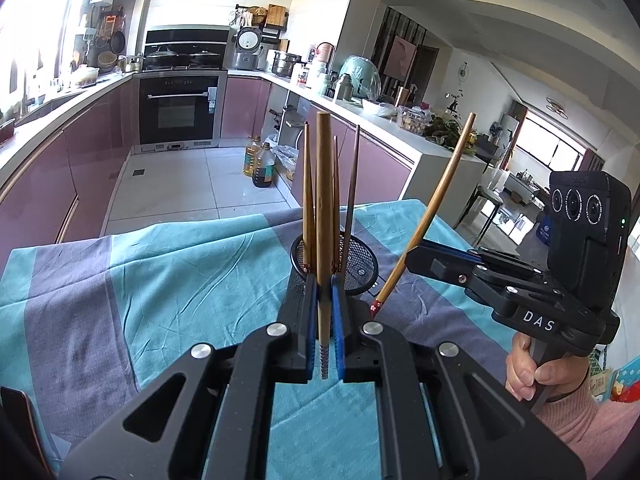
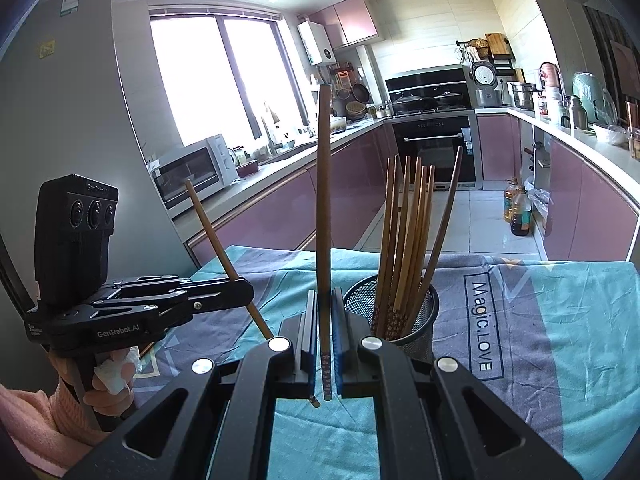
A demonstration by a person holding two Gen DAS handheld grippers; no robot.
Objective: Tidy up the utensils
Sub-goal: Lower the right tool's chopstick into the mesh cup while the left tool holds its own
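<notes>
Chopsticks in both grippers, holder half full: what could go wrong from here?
1. Each chopstick is pinched near its lower end, so the long shaft may pivot in the jaws.
2. The mesh holder already bristles with upright chopsticks; a new tip could snag on them.
3. A side push might tip the holder on the wrinkled cloth.

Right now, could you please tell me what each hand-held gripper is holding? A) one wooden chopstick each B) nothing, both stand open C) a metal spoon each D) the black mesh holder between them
A: the left hand-held gripper and the right hand-held gripper are each shut on one brown wooden chopstick, beside the black wire-mesh holder that already holds several.
</notes>
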